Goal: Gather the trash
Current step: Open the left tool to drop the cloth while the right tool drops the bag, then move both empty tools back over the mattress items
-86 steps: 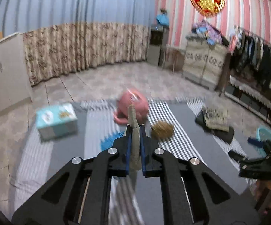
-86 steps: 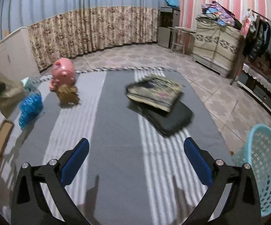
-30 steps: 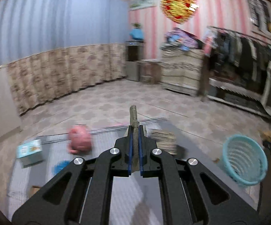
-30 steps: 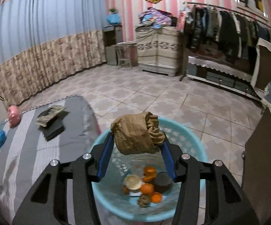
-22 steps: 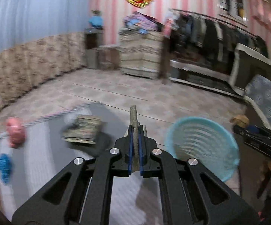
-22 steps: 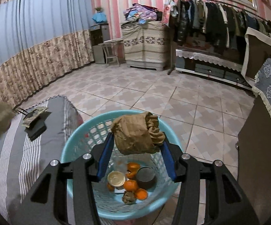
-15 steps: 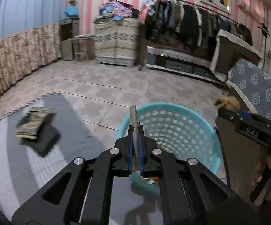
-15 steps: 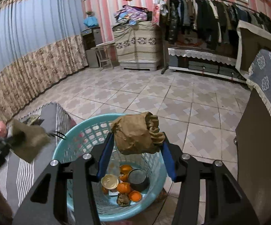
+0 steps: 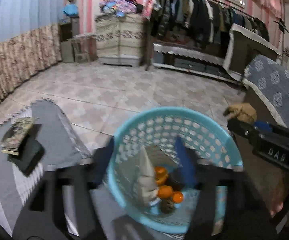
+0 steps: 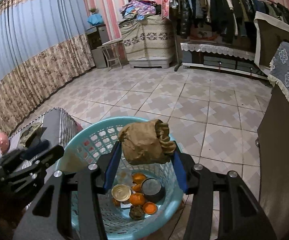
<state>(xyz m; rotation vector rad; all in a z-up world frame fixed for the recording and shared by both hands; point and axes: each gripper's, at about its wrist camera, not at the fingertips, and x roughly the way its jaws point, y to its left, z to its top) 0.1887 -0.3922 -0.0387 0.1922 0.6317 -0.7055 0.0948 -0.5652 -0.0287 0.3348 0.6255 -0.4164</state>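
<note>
A light blue plastic basket (image 9: pixel 214 128) (image 10: pixel 80 142) stands on the tiled floor and holds orange peels, cans and scraps. My left gripper (image 9: pixel 144 148) is open above it, motion-blurred. A flat grey-brown piece of cardboard (image 9: pixel 147 172) falls free between its jaws into the basket. My right gripper (image 10: pixel 144 158) is shut on a crumpled brown paper bag (image 10: pixel 144 142) and holds it above the basket. The bag also shows in the left wrist view (image 9: pixel 241 113), at the basket's right.
A grey striped rug (image 9: pixel 50 132) lies left of the basket with a stack of books (image 9: pixel 18 136) on it. A dark cabinet with a blue patterned cover (image 10: pixel 282 140) stands close on the right. A clothes rack (image 10: pixel 224 10) and dresser line the far wall.
My left gripper swung from the rug over to the basket, opened and let go of the cardboard piece, which now drops in. My right gripper keeps holding the paper bag over the basket.
</note>
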